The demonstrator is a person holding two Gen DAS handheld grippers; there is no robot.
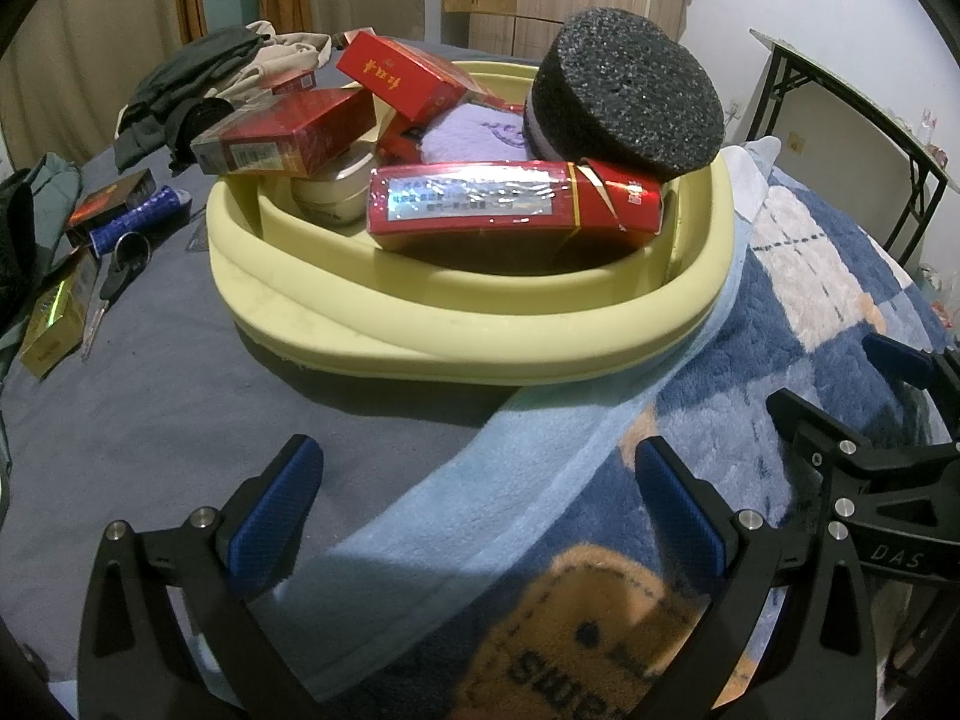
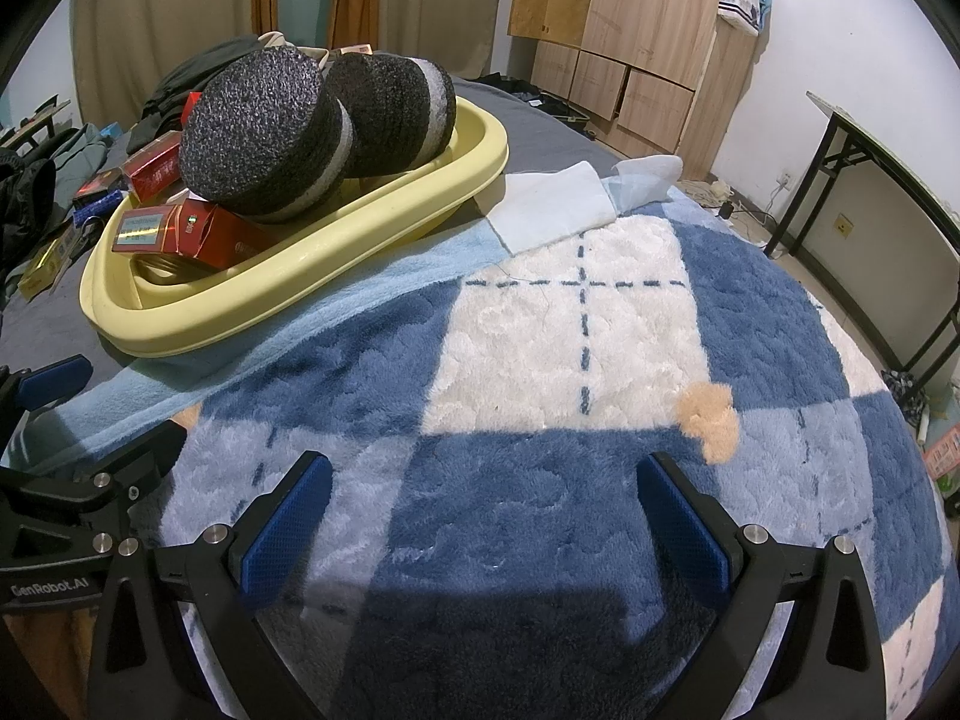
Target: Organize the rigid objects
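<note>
Fleecy blue-and-white blanket (image 2: 570, 330) covers a grey bed (image 1: 150, 408) beside wooden cabinets (image 2: 630, 30); both tongs gape wide, empty.

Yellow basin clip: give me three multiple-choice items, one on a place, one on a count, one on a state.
1. Where does the blue-handled key lie?
A. in the basin
B. on the grey sheet left of the basin
C. on the plaid blanket

2. How many black foam discs show in the right wrist view?
A. one
B. two
C. four

3. How do both hand-held grippers stand?
A. open and empty
B. shut on a box
C. shut on a disc

Answers:
1 B, the blue-handled key lies outside the yellow basin.
2 B, the near disc and the far disc.
3 A, left hand-held gripper and right hand-held gripper show spread fingers holding nothing.
</note>
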